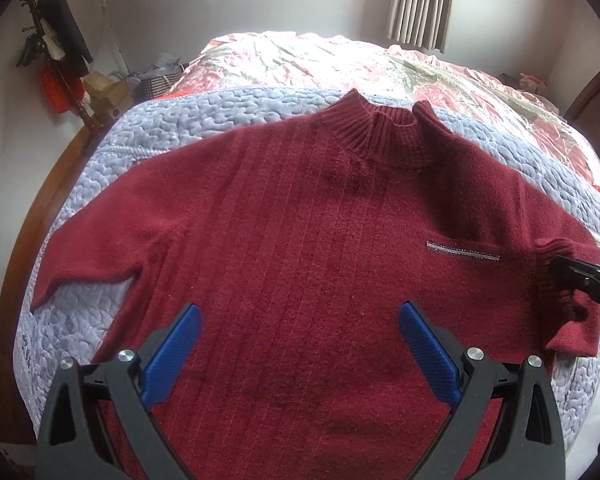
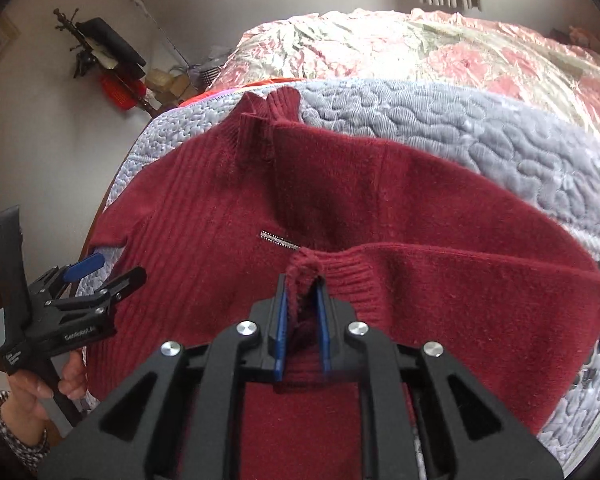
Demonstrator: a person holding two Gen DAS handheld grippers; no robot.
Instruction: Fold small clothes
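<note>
- The dark red sweater (image 1: 300, 216) lies flat and front-up on a pale blue quilted bedspread (image 1: 100, 160), which covers the near part of the bed.
- Orientation: its ribbed collar (image 1: 380, 128) points away toward the far side of the bed, its hem toward the person. The body's long axis runs near to far; the sleeves spread across that axis.
- The right gripper (image 2: 302, 292) has its blue pads narrowed onto the cuff (image 2: 306, 264) of the right-hand sleeve (image 2: 460, 280), which is raised and drawn over the body.
- The left gripper (image 1: 300, 320) hangs over the lower body with its tongs spread wide, holding nothing. In the right wrist view a hand (image 2: 32, 388) holds it.
- The left-hand sleeve (image 1: 100, 256) lies outstretched on the bedspread.
- Judgement: the step in hand is the first sleeve fold.
- The next move calls for laying the cuff flat across the chest near the silver trim strip (image 1: 462, 252), then freeing it without dragging the knit.
</note>
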